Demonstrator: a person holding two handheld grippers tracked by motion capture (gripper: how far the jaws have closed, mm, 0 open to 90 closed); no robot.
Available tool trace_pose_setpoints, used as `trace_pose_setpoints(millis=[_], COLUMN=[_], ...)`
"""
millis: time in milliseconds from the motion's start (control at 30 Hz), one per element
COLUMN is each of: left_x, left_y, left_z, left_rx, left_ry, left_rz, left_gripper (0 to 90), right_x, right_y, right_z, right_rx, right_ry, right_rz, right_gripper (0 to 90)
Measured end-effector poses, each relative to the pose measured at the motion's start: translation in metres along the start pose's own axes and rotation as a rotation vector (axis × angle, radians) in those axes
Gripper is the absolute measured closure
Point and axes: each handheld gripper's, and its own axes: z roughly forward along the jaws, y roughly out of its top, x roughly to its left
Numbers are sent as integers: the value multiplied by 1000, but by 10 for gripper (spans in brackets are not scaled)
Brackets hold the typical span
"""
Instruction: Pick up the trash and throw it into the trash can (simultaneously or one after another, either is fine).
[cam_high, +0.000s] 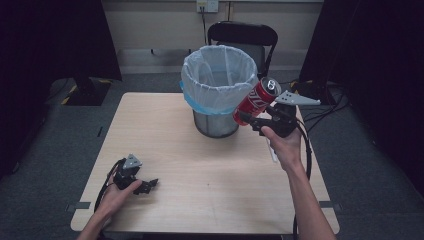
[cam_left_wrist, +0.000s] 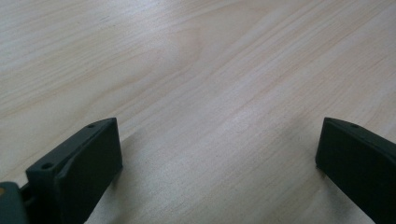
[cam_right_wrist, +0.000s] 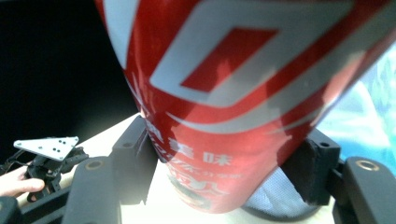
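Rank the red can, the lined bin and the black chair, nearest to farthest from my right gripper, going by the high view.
Measured from the right gripper:
1. Red can, held tilted between its fingers, beside the bin's rim.
2. Lined bin, on the table just left of the can.
3. Black chair, behind the bin, beyond the table's far edge.

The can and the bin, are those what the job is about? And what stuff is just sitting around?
Part of the job:
- can, clamped in the right gripper, tilted, beside the bin's rim
- bin with a white liner, on the table

Just lying about:
- left gripper, open, idle on the table
- chair behind the table
- cables on the floor
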Motion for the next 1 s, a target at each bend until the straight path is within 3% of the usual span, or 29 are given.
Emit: trace_pose_setpoints(millis=[133,200,433,1000], left_x=[0,0,0,0], left_y=[0,0,0,0], left_z=[0,0,0,0], left_rx=[0,1,0,0], left_ry=[0,0,1,0], left_rz=[1,1,0,0], left_gripper=[0,0,1,1], right_x=[0,-1,3,-1], right_y=[9,12,31,72], right_z=[3,6,17,49], right_rx=[-14,-32,-55,-80], right_ry=[7,32,48,18], right_rz=[-1,27,19,-23], right_gripper=[345,345,346,345])
